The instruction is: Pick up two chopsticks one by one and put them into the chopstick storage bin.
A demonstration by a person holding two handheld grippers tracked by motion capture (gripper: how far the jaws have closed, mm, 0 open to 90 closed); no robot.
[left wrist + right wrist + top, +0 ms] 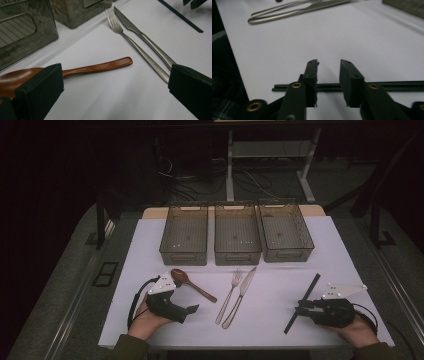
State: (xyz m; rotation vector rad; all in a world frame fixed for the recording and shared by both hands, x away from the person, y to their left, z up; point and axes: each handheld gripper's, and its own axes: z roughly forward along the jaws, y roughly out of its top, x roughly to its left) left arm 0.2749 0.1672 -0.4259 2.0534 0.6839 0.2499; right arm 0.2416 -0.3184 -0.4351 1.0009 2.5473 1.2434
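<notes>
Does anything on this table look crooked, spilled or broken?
Nothing looks spilled or broken. The fork and knife lie together, the wooden spoon and black chopsticks lie slanted, and all three bins are empty.

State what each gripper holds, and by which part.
Neither holds anything. The left gripper stands wide open beside the wooden spoon; the right gripper straddles the black chopsticks without pinching them.
</notes>
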